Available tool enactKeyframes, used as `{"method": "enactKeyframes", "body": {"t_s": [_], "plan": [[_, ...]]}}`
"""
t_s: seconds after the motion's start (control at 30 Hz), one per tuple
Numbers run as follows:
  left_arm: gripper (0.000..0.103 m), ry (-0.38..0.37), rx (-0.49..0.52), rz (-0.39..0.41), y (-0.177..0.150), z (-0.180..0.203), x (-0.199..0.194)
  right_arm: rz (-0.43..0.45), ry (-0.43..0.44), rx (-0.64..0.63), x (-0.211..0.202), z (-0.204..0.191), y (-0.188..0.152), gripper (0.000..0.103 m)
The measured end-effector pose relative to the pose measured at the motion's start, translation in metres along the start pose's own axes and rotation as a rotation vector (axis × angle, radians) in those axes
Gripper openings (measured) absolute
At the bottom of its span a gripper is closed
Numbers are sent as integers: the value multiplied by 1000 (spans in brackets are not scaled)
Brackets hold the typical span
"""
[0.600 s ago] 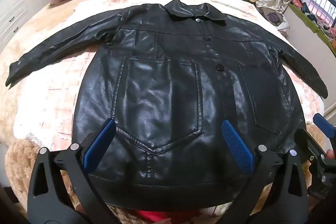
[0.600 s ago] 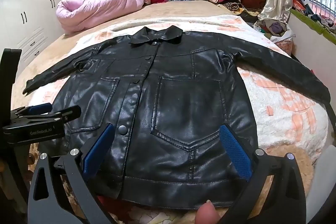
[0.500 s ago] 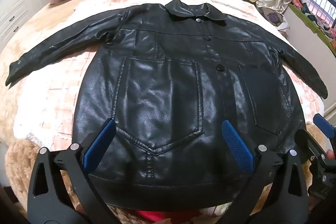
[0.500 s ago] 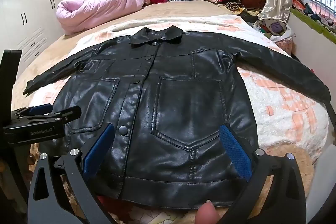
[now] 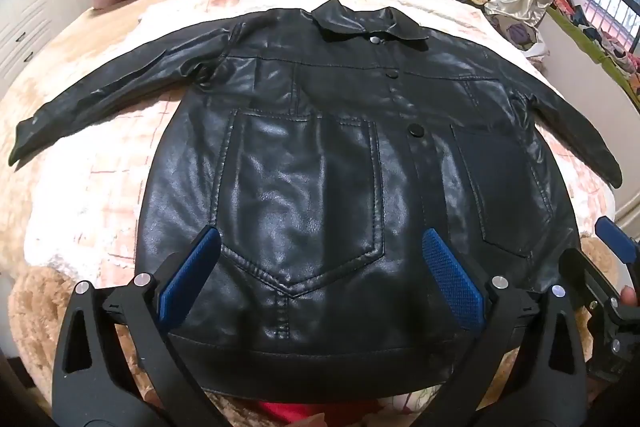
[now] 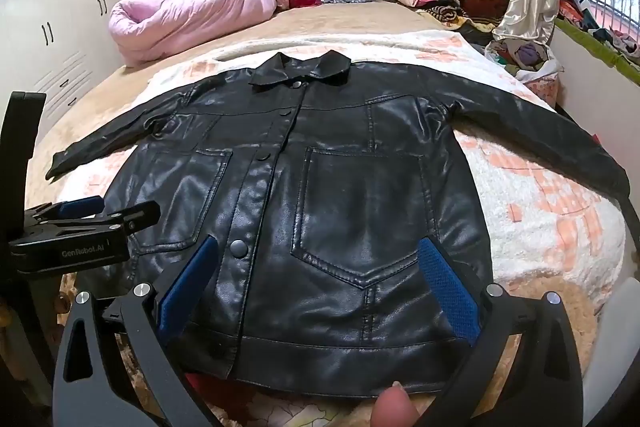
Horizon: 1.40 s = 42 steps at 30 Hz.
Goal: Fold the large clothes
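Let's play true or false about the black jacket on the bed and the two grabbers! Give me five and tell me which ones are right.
1. The jacket lies flat with both sleeves spread out. True.
2. The left gripper is shut on the jacket's hem. False: its jaws stand wide open and hold nothing.
3. The right gripper is open. True.
4. The jacket is already folded in half. False: it is fully laid out, front up, collar at the far end.
5. A pink quilt covers the jacket. False: it lies bundled farther back on the bed, apart from the jacket.
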State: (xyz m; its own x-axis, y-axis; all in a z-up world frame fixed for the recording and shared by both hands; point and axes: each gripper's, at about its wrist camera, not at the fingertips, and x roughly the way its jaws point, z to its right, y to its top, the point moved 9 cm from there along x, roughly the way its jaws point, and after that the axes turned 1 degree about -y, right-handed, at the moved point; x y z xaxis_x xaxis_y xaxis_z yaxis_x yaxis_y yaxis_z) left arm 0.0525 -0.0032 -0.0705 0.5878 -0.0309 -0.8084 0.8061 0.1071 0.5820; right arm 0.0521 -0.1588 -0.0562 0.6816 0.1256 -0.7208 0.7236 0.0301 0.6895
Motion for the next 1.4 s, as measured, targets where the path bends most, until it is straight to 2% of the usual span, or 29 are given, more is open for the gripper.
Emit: {"method": "enactKeyframes", "body": {"t_s": [1.4], "plan": [[95,-16,4,4,2,4,-4,16,-3,9,-6,-3,6,99]]}}
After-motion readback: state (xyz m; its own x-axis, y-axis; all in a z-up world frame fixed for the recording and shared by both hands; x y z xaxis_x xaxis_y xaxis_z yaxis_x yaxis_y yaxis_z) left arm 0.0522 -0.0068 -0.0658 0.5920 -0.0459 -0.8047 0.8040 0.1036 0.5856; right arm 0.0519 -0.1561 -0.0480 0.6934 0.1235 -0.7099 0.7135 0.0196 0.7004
